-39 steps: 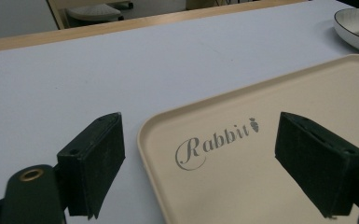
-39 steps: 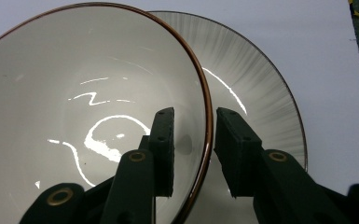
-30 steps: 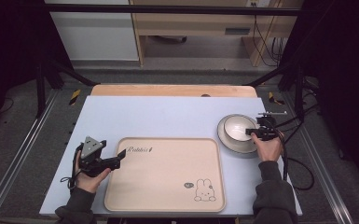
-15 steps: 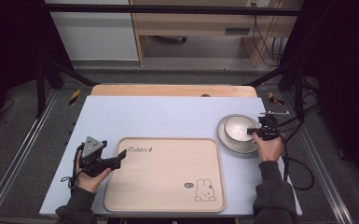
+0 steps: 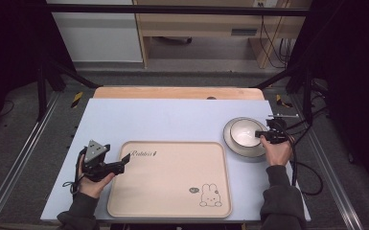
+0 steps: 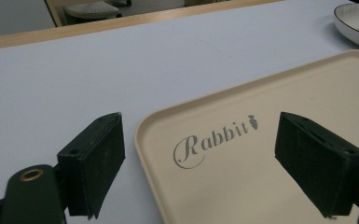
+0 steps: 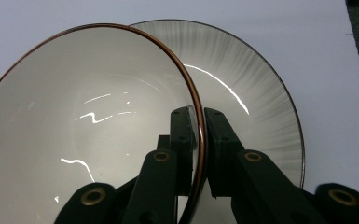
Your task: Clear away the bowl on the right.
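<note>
A white bowl (image 5: pixel 245 132) with a thin brown rim (image 7: pixel 198 140) rests on a grey ribbed plate (image 5: pixel 243 149) at the table's right side. My right gripper (image 5: pixel 262 135) is shut on the bowl's rim, one jaw inside the bowl and one outside, over the plate (image 7: pixel 261 102). A beige tray (image 5: pixel 172 178) with "Rabbit" lettering (image 6: pixel 212 138) and a rabbit drawing lies at the front centre. My left gripper (image 5: pixel 122 161) is open at the tray's upper left corner (image 6: pixel 142 128), one jaw over the table and one over the tray, with nothing between them.
The table has a pale blue top (image 5: pixel 172 120) with a wooden strip (image 5: pixel 177 92) along its far edge. Cables (image 5: pixel 306 172) trail off the right side. Metal frame rails (image 5: pixel 19 158) run along both sides of the table.
</note>
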`<state>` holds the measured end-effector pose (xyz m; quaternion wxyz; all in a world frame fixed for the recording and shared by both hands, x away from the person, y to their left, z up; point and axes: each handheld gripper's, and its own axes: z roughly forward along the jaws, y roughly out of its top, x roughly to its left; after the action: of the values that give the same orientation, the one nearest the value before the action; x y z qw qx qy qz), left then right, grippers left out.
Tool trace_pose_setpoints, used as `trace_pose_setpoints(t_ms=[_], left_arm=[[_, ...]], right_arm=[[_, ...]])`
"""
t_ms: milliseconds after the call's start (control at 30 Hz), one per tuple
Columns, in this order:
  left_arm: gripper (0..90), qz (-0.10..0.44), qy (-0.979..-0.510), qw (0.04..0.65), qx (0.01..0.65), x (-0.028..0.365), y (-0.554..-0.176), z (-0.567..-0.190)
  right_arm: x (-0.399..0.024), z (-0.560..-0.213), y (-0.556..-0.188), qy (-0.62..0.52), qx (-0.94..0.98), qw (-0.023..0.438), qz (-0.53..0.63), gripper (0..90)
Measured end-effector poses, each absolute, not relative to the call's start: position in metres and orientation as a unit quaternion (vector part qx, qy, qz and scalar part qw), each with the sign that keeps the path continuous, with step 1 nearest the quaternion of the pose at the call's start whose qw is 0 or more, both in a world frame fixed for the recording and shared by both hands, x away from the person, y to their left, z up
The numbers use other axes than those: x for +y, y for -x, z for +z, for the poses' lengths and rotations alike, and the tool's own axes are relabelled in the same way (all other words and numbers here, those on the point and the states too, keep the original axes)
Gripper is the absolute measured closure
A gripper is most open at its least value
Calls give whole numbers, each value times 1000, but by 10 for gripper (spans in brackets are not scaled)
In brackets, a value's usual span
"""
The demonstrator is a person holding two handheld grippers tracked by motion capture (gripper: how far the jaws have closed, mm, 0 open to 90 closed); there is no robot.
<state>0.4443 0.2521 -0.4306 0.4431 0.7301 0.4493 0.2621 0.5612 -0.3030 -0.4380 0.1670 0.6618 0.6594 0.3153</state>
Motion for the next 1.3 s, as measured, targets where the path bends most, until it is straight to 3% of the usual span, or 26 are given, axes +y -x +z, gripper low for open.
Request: trace_pose_setpoints(t_ms=[700,1300], left_arm=[[155,262,-727,448,450,254,-443,-429],[155,261,-729,449,447,253,-442,-428]], right_arm=[[-301,-428,-554,-654,660,186,320,829],[-286,-395,-537,-619,667,191,369,829]])
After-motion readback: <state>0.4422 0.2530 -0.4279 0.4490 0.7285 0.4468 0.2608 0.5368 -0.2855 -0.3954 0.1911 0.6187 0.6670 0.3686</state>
